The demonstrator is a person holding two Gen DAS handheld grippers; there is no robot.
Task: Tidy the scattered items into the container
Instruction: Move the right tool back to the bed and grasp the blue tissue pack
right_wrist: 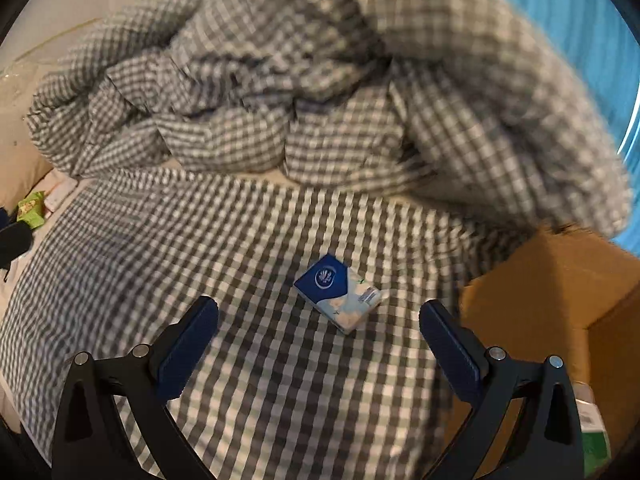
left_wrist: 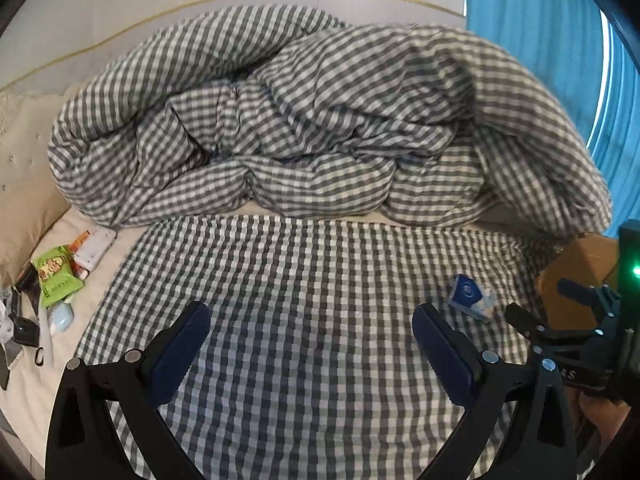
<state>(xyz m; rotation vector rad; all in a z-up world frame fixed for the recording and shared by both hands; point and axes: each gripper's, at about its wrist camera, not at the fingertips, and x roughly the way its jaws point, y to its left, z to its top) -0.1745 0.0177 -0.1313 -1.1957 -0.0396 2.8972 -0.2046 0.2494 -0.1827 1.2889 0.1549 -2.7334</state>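
A small blue and white tissue pack (right_wrist: 336,292) lies flat on the checked sheet, just ahead of my right gripper (right_wrist: 320,318), which is open and hovers short of it. The open cardboard box (right_wrist: 560,292) stands right of the pack, and a green and white item (right_wrist: 592,432) shows inside it. In the left wrist view, my left gripper (left_wrist: 312,344) is open over bare sheet with nothing between its fingers. The tissue pack (left_wrist: 468,294) is to its right, beside the right gripper (left_wrist: 548,306) and the box (left_wrist: 580,264).
A crumpled checked duvet (left_wrist: 300,120) fills the far side of the bed. At the left edge a green packet (left_wrist: 56,276), a white case (left_wrist: 94,250), a pale blue object (left_wrist: 62,318) and black items (left_wrist: 24,328) lie by a beige pillow (left_wrist: 24,184). A blue curtain (left_wrist: 540,40) hangs at the right.
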